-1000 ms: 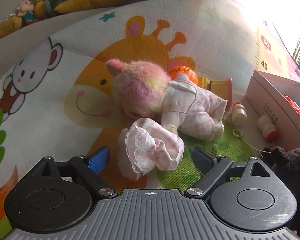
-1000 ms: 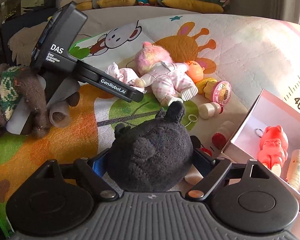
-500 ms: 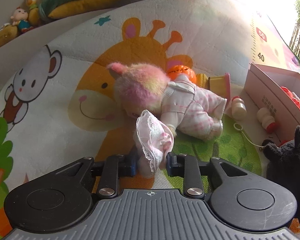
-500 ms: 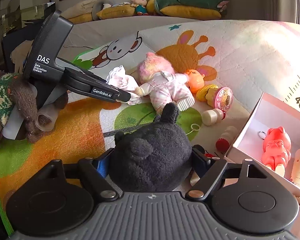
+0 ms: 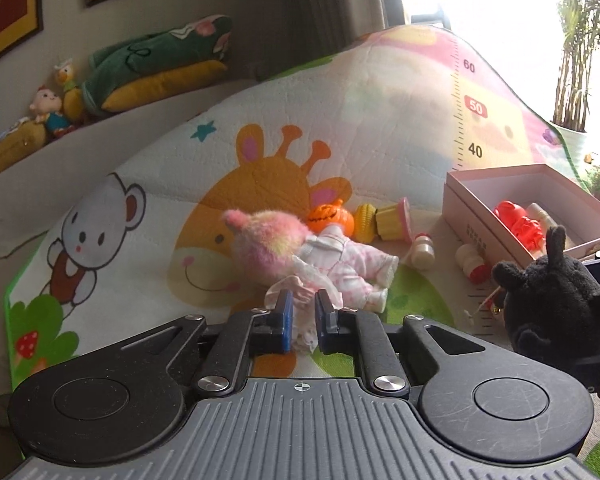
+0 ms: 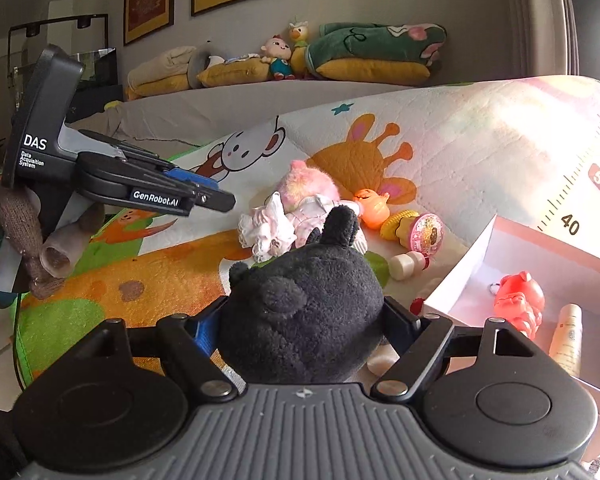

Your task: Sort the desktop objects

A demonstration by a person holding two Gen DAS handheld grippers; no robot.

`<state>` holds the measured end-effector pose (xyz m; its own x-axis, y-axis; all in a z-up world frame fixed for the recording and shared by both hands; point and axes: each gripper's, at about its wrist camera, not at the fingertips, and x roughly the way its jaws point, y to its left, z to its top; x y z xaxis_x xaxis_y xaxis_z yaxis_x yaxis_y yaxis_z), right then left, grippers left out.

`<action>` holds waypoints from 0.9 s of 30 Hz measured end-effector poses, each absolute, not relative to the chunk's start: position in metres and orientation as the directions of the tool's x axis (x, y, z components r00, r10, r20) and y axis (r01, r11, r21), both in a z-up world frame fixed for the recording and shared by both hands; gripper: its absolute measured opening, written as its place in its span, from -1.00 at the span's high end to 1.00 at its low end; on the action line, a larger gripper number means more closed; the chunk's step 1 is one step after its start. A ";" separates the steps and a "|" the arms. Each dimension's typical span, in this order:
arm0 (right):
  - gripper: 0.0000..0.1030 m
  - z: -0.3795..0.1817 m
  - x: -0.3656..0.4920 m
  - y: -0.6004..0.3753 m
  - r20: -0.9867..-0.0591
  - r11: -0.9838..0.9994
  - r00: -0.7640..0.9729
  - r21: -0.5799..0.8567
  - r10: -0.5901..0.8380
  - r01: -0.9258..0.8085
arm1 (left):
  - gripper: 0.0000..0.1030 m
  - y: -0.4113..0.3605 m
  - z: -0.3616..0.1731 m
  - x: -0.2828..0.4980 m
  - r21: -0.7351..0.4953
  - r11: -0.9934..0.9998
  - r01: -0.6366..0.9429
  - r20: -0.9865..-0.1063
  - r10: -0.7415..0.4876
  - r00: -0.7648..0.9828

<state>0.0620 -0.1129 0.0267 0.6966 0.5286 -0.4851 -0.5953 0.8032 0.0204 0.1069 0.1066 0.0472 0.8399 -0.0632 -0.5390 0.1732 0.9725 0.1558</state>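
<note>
My left gripper (image 5: 302,304) is shut on the frilly pink-and-white cloth piece (image 5: 300,286) that lies in front of the pink-haired doll (image 5: 300,252) on the play mat. In the right wrist view the left gripper's tips (image 6: 220,202) are beside the cloth (image 6: 266,230) and the doll (image 6: 308,192). My right gripper (image 6: 300,320) is shut on a black plush toy (image 6: 304,312), held up left of the pink box (image 6: 472,264). The plush also shows in the left wrist view (image 5: 556,300).
The open pink box (image 5: 472,216) holds a red pig toy (image 6: 518,304) and a small bottle (image 6: 566,336). An orange pumpkin figure (image 5: 332,218), a yellow corn toy (image 5: 366,220), a pink-rimmed cup (image 5: 396,220) and small capped bottles (image 5: 422,250) lie behind the doll.
My left gripper closed on the pink cloth piece and has lifted and pulled back. My right gripper has risen with the black plush.
</note>
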 end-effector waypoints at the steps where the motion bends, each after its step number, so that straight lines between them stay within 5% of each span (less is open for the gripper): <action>1: -0.54 0.027 0.060 -0.115 -0.486 0.805 0.699 0.018 0.525 -0.593 | 0.05 0.106 0.042 0.112 0.158 0.973 0.170 -0.544 -0.058 0.837; 2: -0.54 0.026 0.059 -0.117 -0.490 0.807 0.699 0.017 0.521 -0.590 | -0.38 0.106 0.036 0.118 0.160 0.973 0.167 -0.550 -0.053 0.834; 3: -0.54 0.026 0.058 -0.119 -0.494 0.809 0.699 0.016 0.517 -0.587 | -0.53 0.105 0.031 0.123 0.162 0.973 0.164 -0.555 -0.048 0.831; 8: -0.54 0.019 0.058 -0.123 -0.526 0.812 0.681 0.032 0.510 -0.583 | -0.78 0.102 0.004 0.150 0.173 0.973 0.150 -0.581 -0.022 0.814; 11: -0.54 0.015 0.059 -0.122 -0.538 0.812 0.673 0.038 0.508 -0.582 | -0.77 0.101 -0.012 0.167 0.180 0.973 0.142 -0.596 -0.007 0.803; 13: -0.54 0.012 0.060 -0.122 -0.544 0.814 0.668 0.047 0.507 -0.579 | -0.27 0.100 -0.020 0.173 0.192 0.971 0.143 -0.601 0.001 0.799; 14: -0.54 0.011 0.060 -0.122 -0.544 0.813 0.667 0.051 0.509 -0.579 | 0.39 0.100 -0.019 0.170 0.208 0.966 0.153 -0.597 0.002 0.802; 15: -0.54 0.010 0.061 -0.122 -0.544 0.813 0.665 0.055 0.511 -0.580 | 0.54 0.100 -0.018 0.168 0.224 0.961 0.162 -0.593 0.002 0.805; 21: -0.54 0.005 0.064 -0.120 -0.544 0.810 0.656 0.081 0.524 -0.580 | 0.66 0.114 -0.007 0.140 0.300 0.942 0.153 -0.567 0.048 0.822; 27: -0.54 0.005 0.064 -0.121 -0.530 0.806 0.654 0.101 0.540 -0.583 | 0.63 0.131 0.010 0.106 0.204 0.968 0.144 -0.601 0.008 0.799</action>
<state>0.0644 -0.1212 0.0053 0.6541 0.5395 -0.5301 -0.5828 0.8063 0.1014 0.1060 0.1306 0.0104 0.7992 0.0081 -0.6010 0.1439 0.9683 0.2044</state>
